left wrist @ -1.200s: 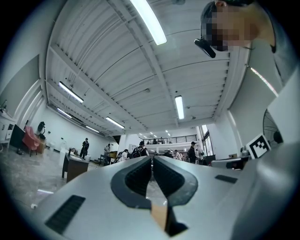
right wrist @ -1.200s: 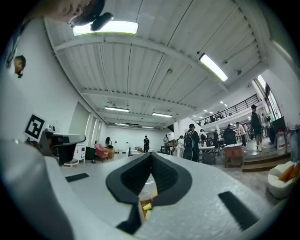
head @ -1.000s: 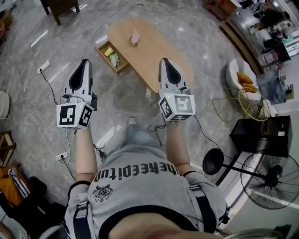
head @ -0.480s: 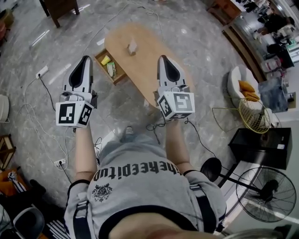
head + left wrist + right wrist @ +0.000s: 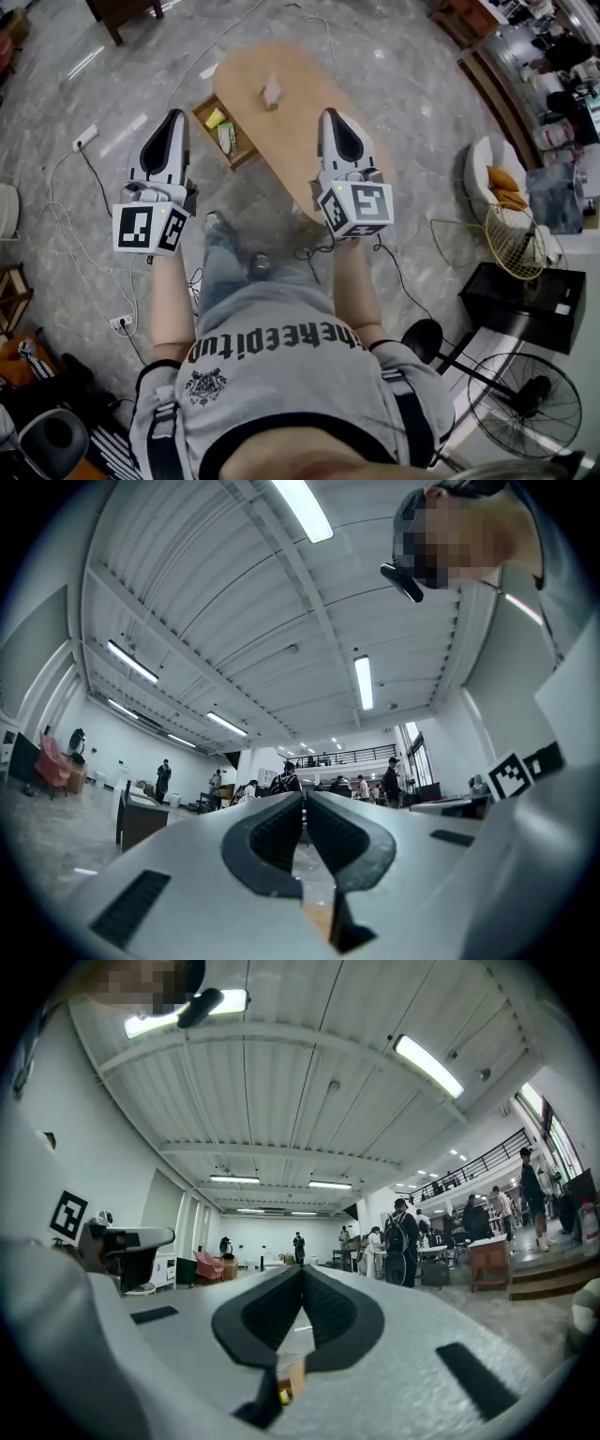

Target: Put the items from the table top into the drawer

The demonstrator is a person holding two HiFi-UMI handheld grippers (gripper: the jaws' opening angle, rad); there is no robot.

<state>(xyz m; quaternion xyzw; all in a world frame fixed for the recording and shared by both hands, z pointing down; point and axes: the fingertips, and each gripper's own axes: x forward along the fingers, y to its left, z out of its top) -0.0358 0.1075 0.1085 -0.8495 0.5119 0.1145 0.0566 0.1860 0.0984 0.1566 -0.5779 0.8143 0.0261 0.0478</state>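
An oval wooden table stands on the grey floor ahead of me in the head view. One small pale item sits on its top. At the table's left side a drawer stands pulled out, holding a yellow item and a green-and-white item. My left gripper is shut and empty, held in the air short of the drawer. My right gripper is also shut and empty, over the table's near end. Both gripper views look out level across a hall, with the left gripper's and right gripper's jaws together.
Cables and a power strip lie on the floor at left. A standing fan, a black box, a yellow wire chair and a white armchair stand at right. People stand far off in the hall.
The person has stepped forward, one foot now ahead between the grippers, and the table looks slightly nearer. Both grippers travelled along and stayed shut.
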